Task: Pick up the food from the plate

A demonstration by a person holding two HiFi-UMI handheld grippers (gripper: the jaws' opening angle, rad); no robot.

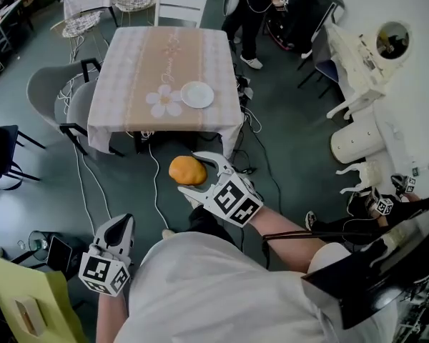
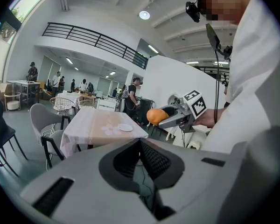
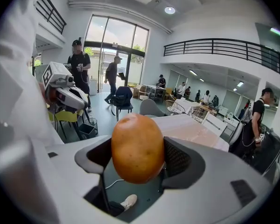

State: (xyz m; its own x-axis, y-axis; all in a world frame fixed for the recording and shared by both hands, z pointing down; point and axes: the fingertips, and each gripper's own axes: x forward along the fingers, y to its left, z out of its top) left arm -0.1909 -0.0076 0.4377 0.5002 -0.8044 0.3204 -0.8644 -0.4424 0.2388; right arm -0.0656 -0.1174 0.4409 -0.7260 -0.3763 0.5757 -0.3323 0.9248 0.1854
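— What is the left gripper (image 1: 119, 227) doing?
— It's hanging low beside the person's body, its jaws pressing together on nothing.
— And the right gripper (image 3: 138, 160)?
— It's pinching what is looking like a bread roll (image 3: 137, 148) across its middle and holding it out over the floor (image 1: 129, 184), well apart from the table (image 1: 121, 63).
— How is it likely handling?
— It's looking light, smooth-skinned and probably soft. A gentle squeeze on the broad flanks is seeming right, since harder pressure is risking a dent or a slip.
— And the plate (image 1: 197, 94)?
— It's sitting bare on the table, just beside a flower print (image 1: 164, 101).
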